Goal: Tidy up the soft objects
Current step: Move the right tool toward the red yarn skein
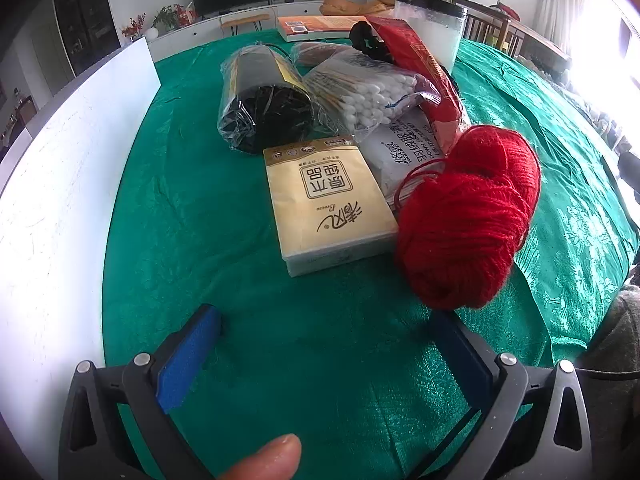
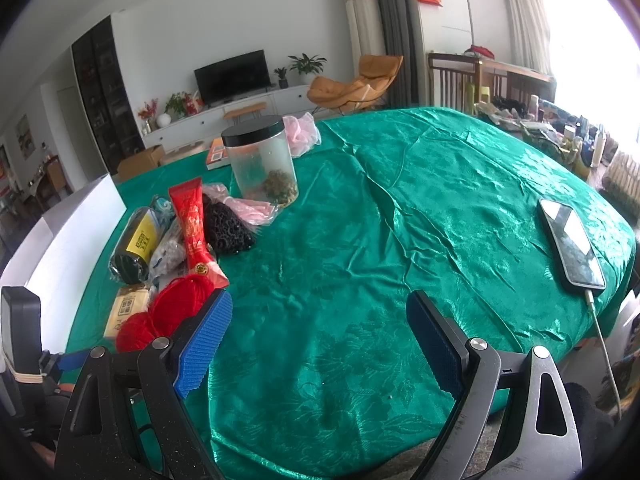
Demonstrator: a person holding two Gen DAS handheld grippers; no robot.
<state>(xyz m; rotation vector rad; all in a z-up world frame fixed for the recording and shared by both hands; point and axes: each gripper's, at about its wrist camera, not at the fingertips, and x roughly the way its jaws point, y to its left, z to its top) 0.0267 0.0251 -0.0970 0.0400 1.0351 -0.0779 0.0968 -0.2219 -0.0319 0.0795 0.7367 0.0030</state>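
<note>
On the tabletop, draped in a shiny green patterned cloth (image 1: 280, 340), a cluster of soft goods lies toward the left side beside a white box wall (image 1: 60, 184). Nearest the left gripper (image 1: 332, 344) sits a fuzzy bright red ball of yarn (image 1: 468, 220), loosely wound, with a few strands looping off its upper left; it touches a flat beige paper tissue pack (image 1: 328, 204) printed with dark characters. Behind the pack lie a clear bag of white-tipped cotton swabs (image 1: 372, 96), a plastic-wrapped black roll with a yellow label (image 1: 264, 100), a white printed pouch (image 1: 404, 148) and a long red foil packet (image 1: 424, 76) leaning across the pile. In the right wrist view a black knitted mesh piece (image 2: 226, 228) rests just beside the red packet, with a clear plastic jar with a black lid (image 2: 262, 160) and a pink gauzy puff (image 2: 304, 132) farther back. A smartphone on a white cable (image 2: 572, 248) lies well apart at the right edge. Both the left gripper and the right gripper (image 2: 320, 320) hover with blue-padded jaws spread wide, holding nothing; a fingertip (image 1: 268, 456) shows at the bottom of the left view.
</note>
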